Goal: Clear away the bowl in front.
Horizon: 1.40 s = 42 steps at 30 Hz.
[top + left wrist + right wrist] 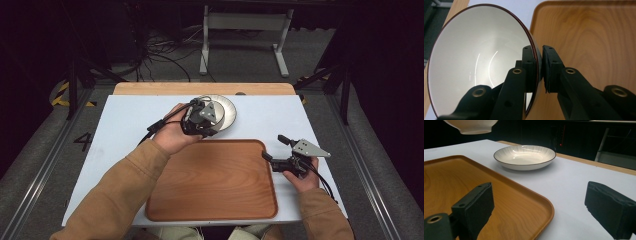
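Bowl (479, 62), white with a dark rim, hangs clamped by its wall in the left gripper (539, 67) above the wooden tray's (215, 180) upper left corner, partly hiding a plate (525, 156). At centre right, the right gripper (274, 148) holds its jaws apart. A "4" (83, 141) marks the floor at left.

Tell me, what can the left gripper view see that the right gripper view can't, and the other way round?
Left gripper view alone: the inside of a white bowl, with the left gripper shut on its rim, one jaw inside and one outside.

Right gripper view alone: a shallow white plate resting on the white table, seen past the right gripper, whose jaws stand wide apart.

Both: the wooden tray, and the bowl itself, whose underside hangs at the right gripper view's top left.
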Each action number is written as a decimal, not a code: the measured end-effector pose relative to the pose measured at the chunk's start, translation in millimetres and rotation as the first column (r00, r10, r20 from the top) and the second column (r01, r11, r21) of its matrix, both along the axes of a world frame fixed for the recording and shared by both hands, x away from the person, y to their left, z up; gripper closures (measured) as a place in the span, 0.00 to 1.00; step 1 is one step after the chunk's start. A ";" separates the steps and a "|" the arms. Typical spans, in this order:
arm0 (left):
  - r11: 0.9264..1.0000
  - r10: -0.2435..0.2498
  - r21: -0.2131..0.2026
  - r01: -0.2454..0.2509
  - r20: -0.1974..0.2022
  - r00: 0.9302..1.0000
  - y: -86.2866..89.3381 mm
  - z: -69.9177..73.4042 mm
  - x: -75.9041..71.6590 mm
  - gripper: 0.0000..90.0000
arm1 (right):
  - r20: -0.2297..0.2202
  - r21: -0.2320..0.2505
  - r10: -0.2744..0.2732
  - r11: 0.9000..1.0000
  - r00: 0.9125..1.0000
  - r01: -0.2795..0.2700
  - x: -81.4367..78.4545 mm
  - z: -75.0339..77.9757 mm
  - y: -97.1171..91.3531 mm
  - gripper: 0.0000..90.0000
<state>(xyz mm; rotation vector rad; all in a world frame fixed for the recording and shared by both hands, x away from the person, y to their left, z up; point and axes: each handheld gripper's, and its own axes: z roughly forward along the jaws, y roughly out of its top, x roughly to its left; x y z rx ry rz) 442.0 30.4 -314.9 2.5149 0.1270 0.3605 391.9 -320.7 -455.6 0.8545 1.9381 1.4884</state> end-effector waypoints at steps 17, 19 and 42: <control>0.996 -0.086 0.015 0.086 -0.009 0.996 2.9 5.3 -32.5 0.90 | 0.001 -0.001 0.000 1.000 1.000 0.000 -0.1 0.0 0.0 0.10; 0.994 -0.100 0.031 0.101 -0.015 0.995 2.0 5.1 -35.5 0.90 | 0.000 -0.001 0.000 1.000 1.000 0.000 -0.1 0.0 0.0 0.10; 0.974 -0.186 0.111 0.196 -0.093 0.978 -4.5 -18.4 -62.0 0.90 | 0.002 -0.002 -0.002 1.000 1.000 0.002 -0.2 0.0 0.2 0.10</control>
